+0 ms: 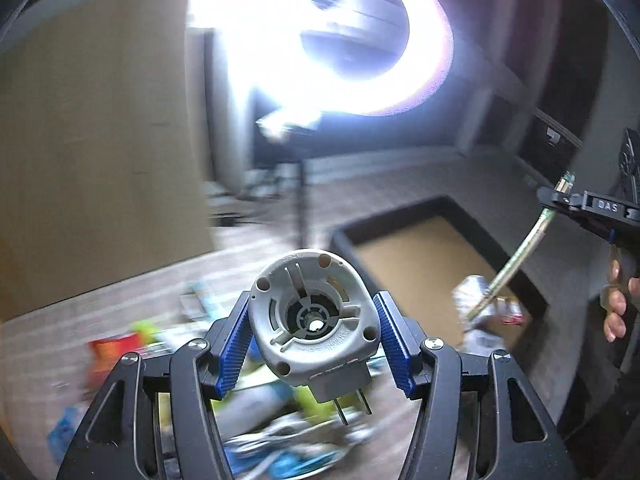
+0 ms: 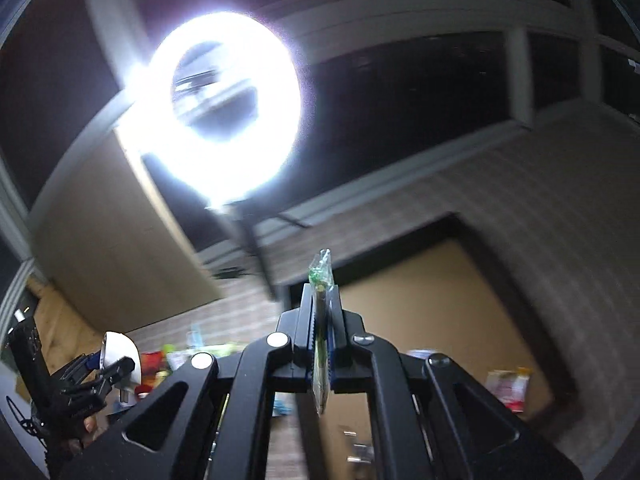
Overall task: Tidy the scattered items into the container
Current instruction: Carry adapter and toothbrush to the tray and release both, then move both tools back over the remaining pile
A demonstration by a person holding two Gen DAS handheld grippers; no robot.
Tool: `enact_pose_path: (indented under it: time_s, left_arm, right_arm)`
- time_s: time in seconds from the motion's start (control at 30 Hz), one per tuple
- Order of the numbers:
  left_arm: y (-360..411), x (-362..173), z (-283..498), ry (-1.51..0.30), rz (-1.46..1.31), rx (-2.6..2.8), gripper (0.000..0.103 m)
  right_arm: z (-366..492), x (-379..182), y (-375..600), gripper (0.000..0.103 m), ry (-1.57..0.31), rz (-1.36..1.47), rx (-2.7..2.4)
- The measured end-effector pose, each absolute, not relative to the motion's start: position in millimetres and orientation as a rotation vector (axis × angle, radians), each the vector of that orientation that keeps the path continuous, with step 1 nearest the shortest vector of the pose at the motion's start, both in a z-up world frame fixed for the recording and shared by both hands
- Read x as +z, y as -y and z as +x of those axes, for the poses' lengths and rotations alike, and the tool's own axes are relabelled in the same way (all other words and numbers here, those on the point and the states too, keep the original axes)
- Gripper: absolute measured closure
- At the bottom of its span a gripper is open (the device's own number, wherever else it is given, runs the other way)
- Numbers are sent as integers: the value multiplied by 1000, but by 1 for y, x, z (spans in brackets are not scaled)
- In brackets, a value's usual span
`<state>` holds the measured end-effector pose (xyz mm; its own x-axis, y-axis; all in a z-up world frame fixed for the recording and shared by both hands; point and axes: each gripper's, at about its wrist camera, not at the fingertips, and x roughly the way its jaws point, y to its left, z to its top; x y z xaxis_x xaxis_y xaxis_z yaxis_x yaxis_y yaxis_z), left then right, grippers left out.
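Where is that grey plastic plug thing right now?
In the left wrist view the grey plastic plug adapter sits low centre, clamped in the left gripper, left of the black-rimmed container.

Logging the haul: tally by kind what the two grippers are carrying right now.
Grey plug-in unit: 1
Thin green sachet: 1
Total: 2 carried items

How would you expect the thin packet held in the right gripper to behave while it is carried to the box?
The thin packet is probably floppy: in the left wrist view it curves downward from the right gripper. It looks light, being so slim. Its clear wrapper may be slippery, so it could slide between the pads.
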<state>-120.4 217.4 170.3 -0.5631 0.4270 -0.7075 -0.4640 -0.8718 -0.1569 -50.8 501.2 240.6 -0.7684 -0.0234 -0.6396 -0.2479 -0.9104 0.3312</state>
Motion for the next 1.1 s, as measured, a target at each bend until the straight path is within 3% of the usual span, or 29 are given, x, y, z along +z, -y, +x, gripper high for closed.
enact_pose_path:
  time_s: [0.37,0.4,0.43,0.47,0.5,0.53,1.1]
  left_arm:
    - [-334,162,-139,-145,-1019,2231,45]
    - [-342,162,-142,-151,-1030,2222,42]
    - [-347,164,-142,-159,-1025,2225,40]
    - [-351,166,-141,-170,-1007,2230,33]
    - [-353,169,-140,-183,-986,2240,30]
    - [-354,172,-138,-190,-971,2245,30]
    - [-269,182,-137,-99,-985,2373,31]
  right_arm:
    - [-71,226,-553,97,-733,-1178,2707]
    - [-75,225,-551,91,-719,-1198,2696]
    - [-78,224,-548,73,-689,-1200,2679]
    - [-81,224,-545,62,-639,-1189,2667]
    - [-83,226,-542,42,-588,-1169,2651]
    - [-84,227,-540,38,-561,-1153,2643]
    - [-92,227,-499,38,-567,-1171,2748]
